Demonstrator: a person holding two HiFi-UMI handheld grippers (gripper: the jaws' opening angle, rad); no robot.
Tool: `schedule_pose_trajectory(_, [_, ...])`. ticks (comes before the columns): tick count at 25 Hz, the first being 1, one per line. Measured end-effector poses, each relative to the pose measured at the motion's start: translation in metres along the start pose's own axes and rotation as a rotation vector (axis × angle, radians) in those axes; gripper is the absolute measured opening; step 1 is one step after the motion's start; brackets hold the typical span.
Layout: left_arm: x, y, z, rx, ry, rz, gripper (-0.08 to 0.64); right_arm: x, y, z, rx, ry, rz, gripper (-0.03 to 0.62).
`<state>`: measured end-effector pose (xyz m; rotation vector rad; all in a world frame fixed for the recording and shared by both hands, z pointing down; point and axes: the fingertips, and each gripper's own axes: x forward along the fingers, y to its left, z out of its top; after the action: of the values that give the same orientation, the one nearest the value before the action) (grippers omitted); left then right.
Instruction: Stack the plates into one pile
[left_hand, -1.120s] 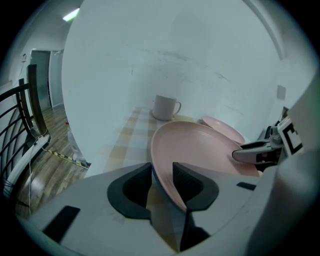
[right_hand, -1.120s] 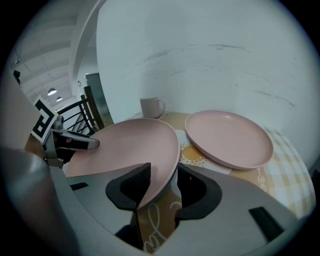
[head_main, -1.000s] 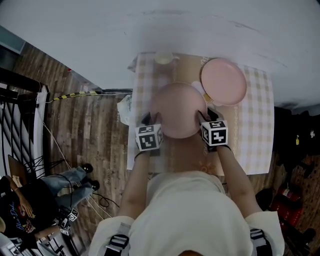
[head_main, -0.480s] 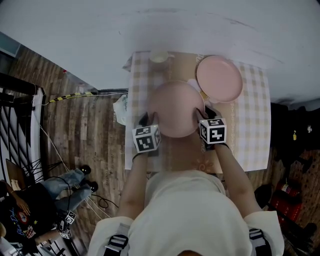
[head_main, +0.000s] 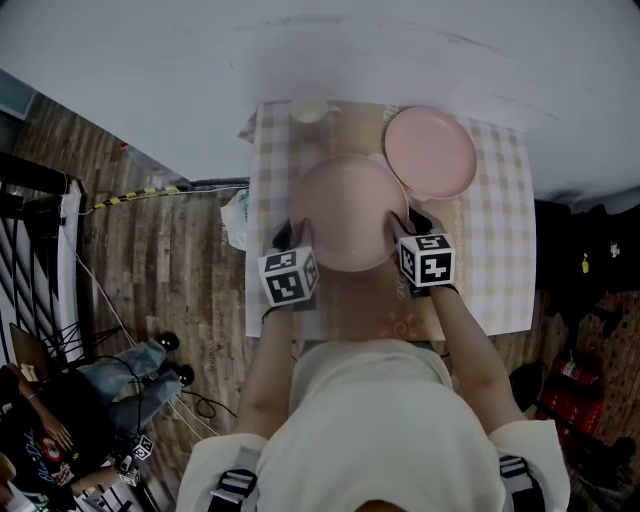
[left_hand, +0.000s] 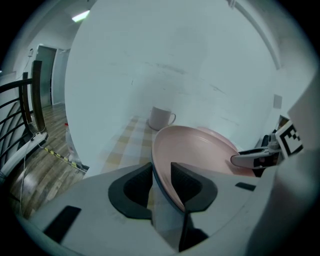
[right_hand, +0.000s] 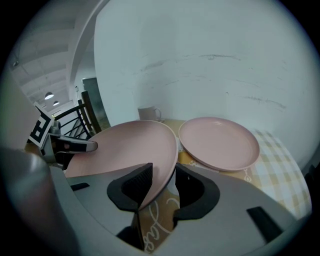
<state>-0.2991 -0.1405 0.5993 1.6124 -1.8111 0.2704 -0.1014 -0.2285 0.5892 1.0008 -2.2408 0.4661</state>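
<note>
Each claw's cube carries a black-and-white square marker and no readable words. The left claw (left_hand: 161, 175) is clamped on the left rim of the held plate (head_main: 345, 212), and the right claw (right_hand: 164, 181) is clamped on its right rim. Both sets of jaws have just been closing on the rim between them. This pink plate hangs tilted above the cloth-covered bench (head_main: 505, 250). Below it, cursive lettering (right_hand: 150, 220) runs along the cloth's tan middle band, but too little shows to read it. The second plate (head_main: 430, 152), also pink, lies flat farther back on the right. A pale mug (head_main: 310, 109) stands at the far edge, against the white wall (head_main: 400, 50). Wood-plank floor (head_main: 170, 260) and a black railing (head_main: 40, 250) lie to the left.
</note>
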Motion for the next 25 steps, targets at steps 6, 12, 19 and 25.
schedule_pose_trajectory(6, [-0.005,-0.012,0.008,-0.003,-0.018,-0.001,0.094,-0.011,-0.007,0.006,-0.013,-0.007,0.005,0.135])
schedule_pose_trajectory(12, [-0.007,-0.027,0.019,-0.001,-0.043,0.004,0.094,-0.020,-0.020,0.013,-0.018,-0.026,0.016,0.135])
schedule_pose_trajectory(19, [-0.006,-0.050,0.027,0.002,-0.059,0.025,0.092,-0.029,-0.040,0.020,-0.029,-0.040,0.040,0.135])
schedule_pose_trajectory(25, [-0.002,-0.071,0.032,-0.001,-0.068,0.045,0.092,-0.036,-0.061,0.027,-0.035,-0.055,0.060,0.135])
